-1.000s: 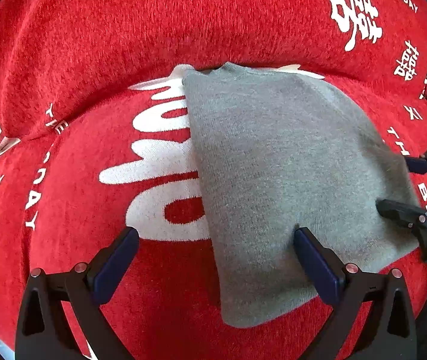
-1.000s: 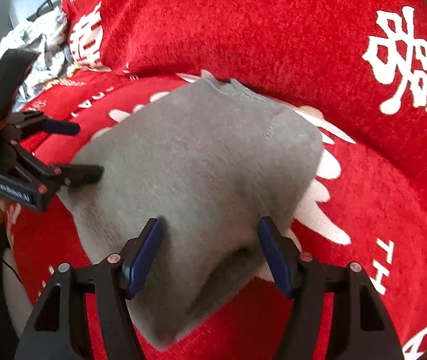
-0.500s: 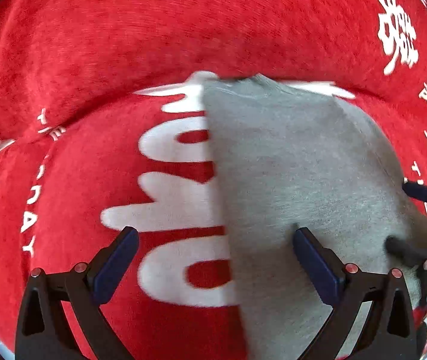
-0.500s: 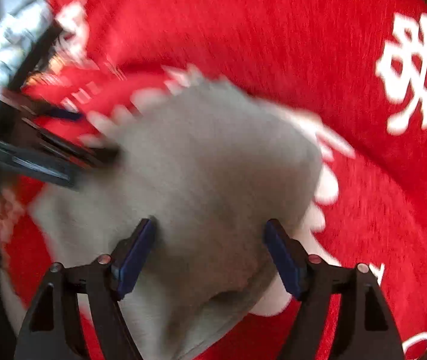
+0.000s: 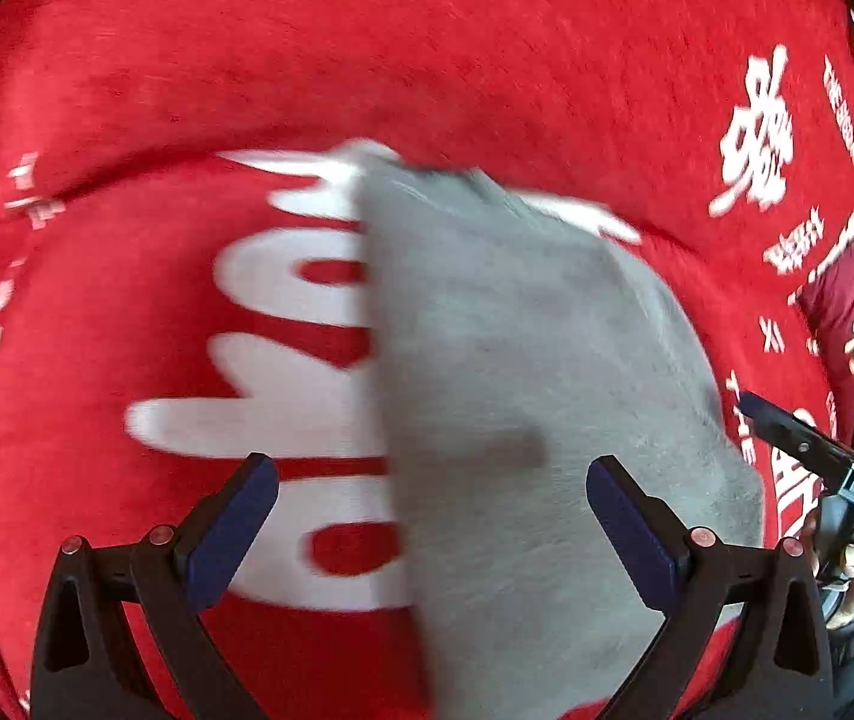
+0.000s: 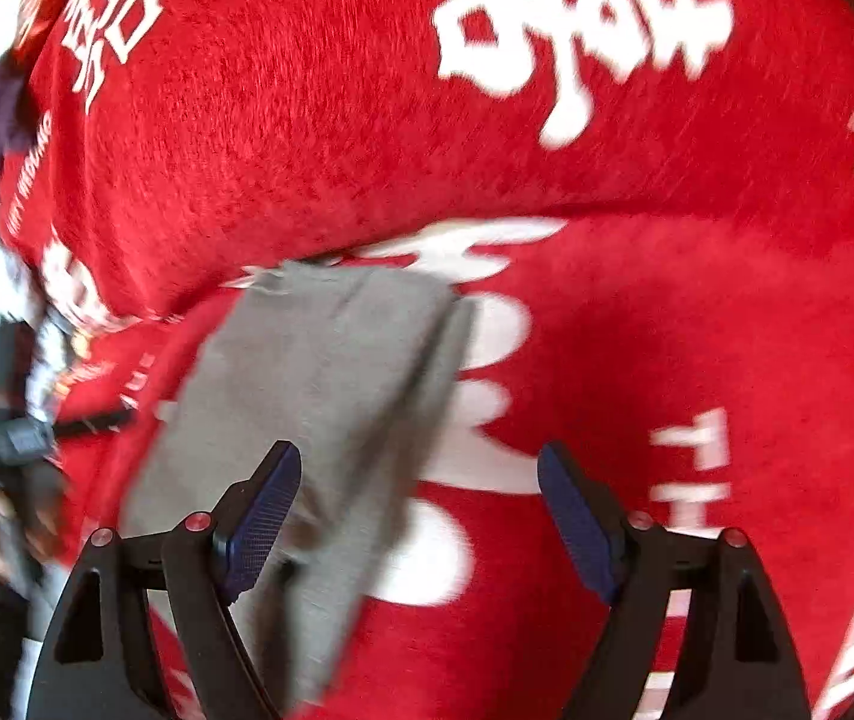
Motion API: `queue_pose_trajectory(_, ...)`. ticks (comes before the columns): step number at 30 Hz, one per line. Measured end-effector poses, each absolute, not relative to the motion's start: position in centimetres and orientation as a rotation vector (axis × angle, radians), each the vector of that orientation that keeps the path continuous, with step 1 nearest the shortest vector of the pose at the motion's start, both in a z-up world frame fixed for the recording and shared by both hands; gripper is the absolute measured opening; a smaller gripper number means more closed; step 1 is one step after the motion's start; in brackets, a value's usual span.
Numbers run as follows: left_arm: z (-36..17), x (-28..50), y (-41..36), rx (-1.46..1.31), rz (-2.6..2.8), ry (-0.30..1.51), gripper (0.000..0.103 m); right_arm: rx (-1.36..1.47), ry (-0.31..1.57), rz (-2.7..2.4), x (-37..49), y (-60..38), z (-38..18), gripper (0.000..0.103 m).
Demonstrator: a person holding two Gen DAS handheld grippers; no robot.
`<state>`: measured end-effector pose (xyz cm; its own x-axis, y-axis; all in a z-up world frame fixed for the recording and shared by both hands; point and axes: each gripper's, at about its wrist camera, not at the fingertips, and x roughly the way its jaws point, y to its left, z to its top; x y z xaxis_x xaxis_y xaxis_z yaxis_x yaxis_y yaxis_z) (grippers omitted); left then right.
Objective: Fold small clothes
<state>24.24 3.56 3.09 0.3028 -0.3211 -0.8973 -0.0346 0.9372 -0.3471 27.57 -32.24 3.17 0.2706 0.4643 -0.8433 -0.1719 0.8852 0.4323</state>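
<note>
Right wrist view: folded grey knit garment (image 6: pixel 331 396) lies lengthwise away, left of the right hand-held gripper (image 6: pixel 421 510), whose jaws, just opening, stand apart, empty.

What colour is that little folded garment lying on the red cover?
Plain grey garment, no pattern; clearest in the left wrist view.

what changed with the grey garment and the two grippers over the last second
The right gripper swung off the grey garment toward the bare red blanket; its jaws have just been opening, nothing pinched between them. The left gripper slid so the garment's edge runs between its open jaws. The garment stayed flat, folded.
</note>
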Motion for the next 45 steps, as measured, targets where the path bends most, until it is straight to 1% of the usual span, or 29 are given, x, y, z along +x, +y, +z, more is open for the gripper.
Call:
queue_pose_trajectory(3, 1.8, 24.8, 2.2, -0.354, -0.218, 1.293, 0.103, 0.255, 1.294, 0.453, 27.7, -29.7, 1.3, 0.084)
queue_pose_trajectory(5, 0.8, 25.0, 1.7, -0.383, -0.238, 1.312, 0.103, 0.287, 1.333, 0.457, 27.5, -29.1, -0.1, 0.084)
queue_pose_trajectory(6, 0.5, 25.0, 1.6, -0.399, -0.244, 1.315, 0.103, 0.308, 1.326, 0.455, 27.4, -29.1, -0.5, 0.087)
queue_pose_trajectory(8, 0.3, 24.9, 1.4, -0.406, -0.232, 1.278, 0.103, 0.318, 1.297, 0.477, 27.3, -28.5, -0.6, 0.088)
queue_pose_trajectory(9, 0.4, 24.9, 1.3, -0.405, -0.235, 1.270, 0.100, 0.323, 1.298, 0.511, 27.2, -27.8, -0.6, 0.088)
queue_pose_trajectory(10, 0.7, 24.9, 1.0, -0.412, -0.254, 1.253, 0.090, 0.316, 1.294, 0.532, 27.1, -27.1, -0.6, 0.087)
queue_pose_trajectory(11, 1.0, 24.8, 0.8, -0.404, -0.253, 1.243, 0.081, 0.297, 1.292, 0.542, 27.0, -26.4, -0.5, 0.082)
queue_pose_trajectory(12, 1.4, 24.6, 0.7, -0.383, -0.250, 1.227, 0.068, 0.262, 1.287, 0.538, 26.9, -25.8, -0.4, 0.073)
queue_pose_trajectory(13, 1.7, 24.5, 0.7, -0.368, -0.256, 1.220, 0.063, 0.253, 1.280, 0.541, 27.0, -25.5, -0.3, 0.068)
queue_pose_trajectory(14, 2.1, 24.4, 0.8, -0.358, -0.260, 1.213, 0.053, 0.267, 1.262, 0.543, 26.9, -25.7, 0.2, 0.054)
queue_pose_trajectory(15, 2.5, 24.3, 1.1, -0.362, -0.263, 1.209, 0.044, 0.281, 1.252, 0.544, 27.1, -25.9, 0.5, 0.045)
queue_pose_trajectory(17, 3.1, 24.5, 1.5, -0.380, -0.273, 1.204, 0.037, 0.301, 1.225, 0.548, 26.8, -26.2, 1.5, 0.040)
queue_pose_trajectory(21, 4.5, 23.8, 0.8, -0.329, -0.272, 1.196, 0.033, 0.236, 1.188, 0.549, 25.9, -24.9, 3.6, 0.038)
queue_pose_trajectory(27, 7.9, 21.0, 1.0, -0.313, -0.283, 1.167, 0.033, 0.201, 1.141, 0.572, 24.1, -23.4, 7.4, 0.037)
queue_pose_trajectory(33, 9.9, 17.1, 2.0, -0.302, -0.278, 1.162, 0.033, 0.175, 1.118, 0.596, 20.7, -22.0, 10.2, 0.037)
queue_pose_trajectory(39, 10.6, 12.3, 2.7, -0.286, -0.266, 1.165, 0.033, 0.159, 1.121, 0.618, 17.3, -21.2, 10.8, 0.037)
queue_pose_trajectory(45, 9.3, 8.7, 3.0, -0.271, -0.255, 1.163, 0.033, 0.123, 1.130, 0.624, 13.4, -20.1, 9.8, 0.037)
